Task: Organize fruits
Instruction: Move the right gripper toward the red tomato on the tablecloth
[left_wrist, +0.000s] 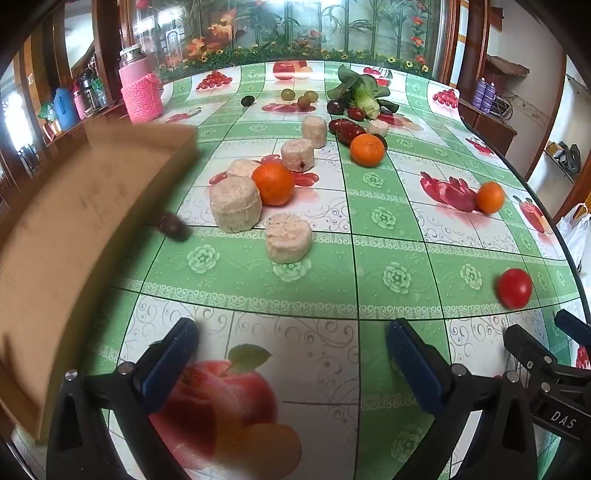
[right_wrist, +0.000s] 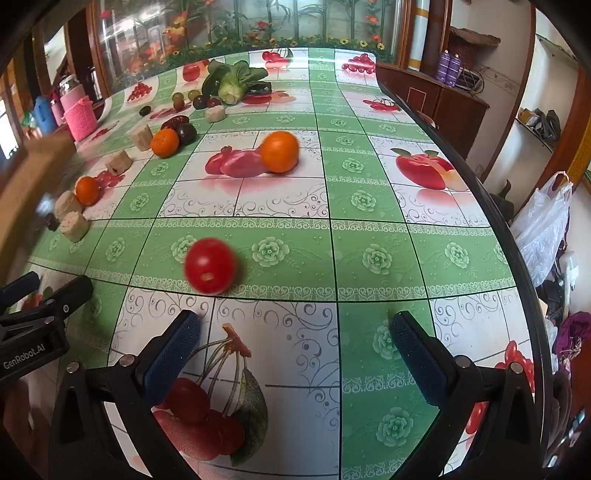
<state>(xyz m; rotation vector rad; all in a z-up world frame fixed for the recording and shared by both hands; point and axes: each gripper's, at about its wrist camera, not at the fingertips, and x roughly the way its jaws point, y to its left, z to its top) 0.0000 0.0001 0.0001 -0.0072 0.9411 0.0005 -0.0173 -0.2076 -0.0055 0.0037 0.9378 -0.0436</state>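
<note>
- Left claw (left_wrist: 291, 354): jaws spread wide, nothing between the blue pads, tilted down over the near part of the worktop (left_wrist: 391, 258).
- Right claw (right_wrist: 295, 347): likewise wide apart and empty, pointing down at the near worktop; its black body shows at the right edge of the left wrist view.
- Worktop covering: green-and-white squares with printed fruit pictures.
- Red tomato (right_wrist: 209, 265): lies on a green square just beyond the right claw, nearer its left pad; blurred in both views.
- Orange, mid-right (right_wrist: 279, 151): alone on a printed pomegranate picture, well apart from the tomato.
- Orange, left group (left_wrist: 273, 184): touching a pale cylindrical block (left_wrist: 235, 204); several more such blocks stand around it, one (left_wrist: 288, 237) nearer, others trailing away to the far side.
- Third orange (left_wrist: 367, 150): further back, beside dark red dates (left_wrist: 346, 129).
- Far side: grapes (left_wrist: 299, 96) and a leafy green vegetable (left_wrist: 364, 92), with a dark plum (left_wrist: 335, 107) close by.
- Cardboard box (left_wrist: 74, 221): fills the left of the left wrist view, heavily blurred; a small dark item (left_wrist: 171, 225) sits at its edge, too blurred to identify.
- Pink knitted jar cover (left_wrist: 142, 96): far left corner of the worktop.
</note>
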